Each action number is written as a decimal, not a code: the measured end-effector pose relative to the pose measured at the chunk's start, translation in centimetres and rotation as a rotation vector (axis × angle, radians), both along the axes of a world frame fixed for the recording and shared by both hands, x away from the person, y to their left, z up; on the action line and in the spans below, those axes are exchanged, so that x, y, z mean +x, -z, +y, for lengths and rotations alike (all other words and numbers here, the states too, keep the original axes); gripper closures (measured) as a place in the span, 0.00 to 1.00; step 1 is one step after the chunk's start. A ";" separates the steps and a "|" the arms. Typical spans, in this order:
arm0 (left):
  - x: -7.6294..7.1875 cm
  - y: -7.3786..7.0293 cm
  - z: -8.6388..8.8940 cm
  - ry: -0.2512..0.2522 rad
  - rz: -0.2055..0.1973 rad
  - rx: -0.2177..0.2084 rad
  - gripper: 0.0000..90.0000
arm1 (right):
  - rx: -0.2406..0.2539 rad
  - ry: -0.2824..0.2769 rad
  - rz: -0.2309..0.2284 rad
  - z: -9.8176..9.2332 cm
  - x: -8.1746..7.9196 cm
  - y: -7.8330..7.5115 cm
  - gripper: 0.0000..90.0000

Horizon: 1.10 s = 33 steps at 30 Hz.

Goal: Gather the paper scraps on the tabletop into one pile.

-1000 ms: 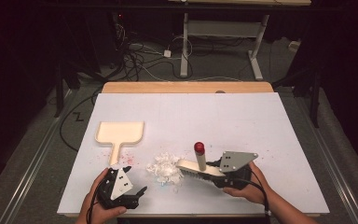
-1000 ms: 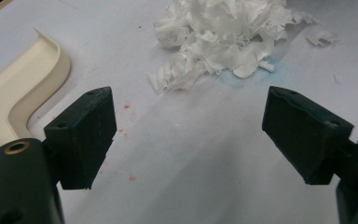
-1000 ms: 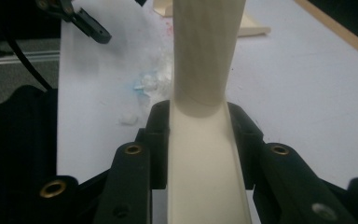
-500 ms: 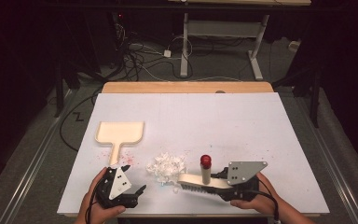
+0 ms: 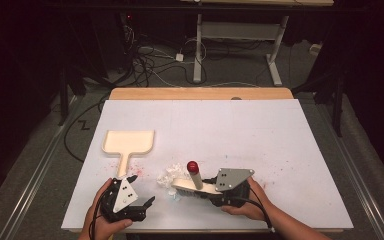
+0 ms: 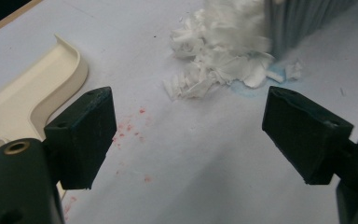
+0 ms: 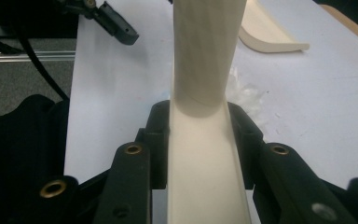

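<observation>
A cream brush (image 5: 196, 188) with an upright red-tipped handle (image 5: 193, 167) lies in my right gripper (image 5: 209, 193), near the table's front edge. The jaws are shut on the brush's cream back (image 7: 205, 158), and the handle (image 7: 207, 51) rises just ahead of my right gripper (image 7: 200, 116). The bristles (image 6: 298, 18) touch the right side of a pile of white paper shreds (image 5: 171, 175) (image 6: 223, 51). My left gripper (image 5: 141, 206) (image 6: 186, 140) rests at the front left, open and holding nothing, aimed at the pile. A cream dustpan (image 5: 129, 142) (image 6: 28, 102) lies flat to the left.
The white tabletop (image 5: 260, 135) carries faint red specks (image 6: 130, 130) near the dustpan handle. A wooden strip (image 5: 200, 93) runs along the far edge. Cables and desk legs (image 5: 198, 45) are on the floor beyond. The table's front edge is close under both hands.
My right gripper has carried the brush toward the near edge, then left up against the shreds. My left gripper has stayed where it was.
</observation>
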<state>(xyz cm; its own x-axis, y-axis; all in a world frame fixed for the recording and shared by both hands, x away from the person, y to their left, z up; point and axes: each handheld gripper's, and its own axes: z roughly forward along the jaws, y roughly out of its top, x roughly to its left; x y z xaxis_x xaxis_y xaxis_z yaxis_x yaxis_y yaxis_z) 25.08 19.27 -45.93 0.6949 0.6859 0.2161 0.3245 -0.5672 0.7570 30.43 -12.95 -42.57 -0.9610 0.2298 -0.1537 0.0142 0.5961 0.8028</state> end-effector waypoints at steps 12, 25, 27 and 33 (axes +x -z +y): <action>-0.1 0.0 -0.1 -0.004 -0.004 0.007 0.19 | 0.065 0.025 -0.017 -4.9 -1.3 -3.2 0.75; 0.0 0.1 -0.3 0.004 0.004 0.023 0.19 | -0.056 0.101 0.013 -5.2 0.3 -0.7 0.75; 0.0 0.2 -0.4 0.006 0.005 0.025 0.19 | -0.045 0.121 -0.002 -4.6 0.8 -0.4 0.75; 0.1 0.2 -0.2 0.001 0.007 0.029 0.19 | 0.004 0.106 -0.010 -2.8 1.6 -0.4 0.75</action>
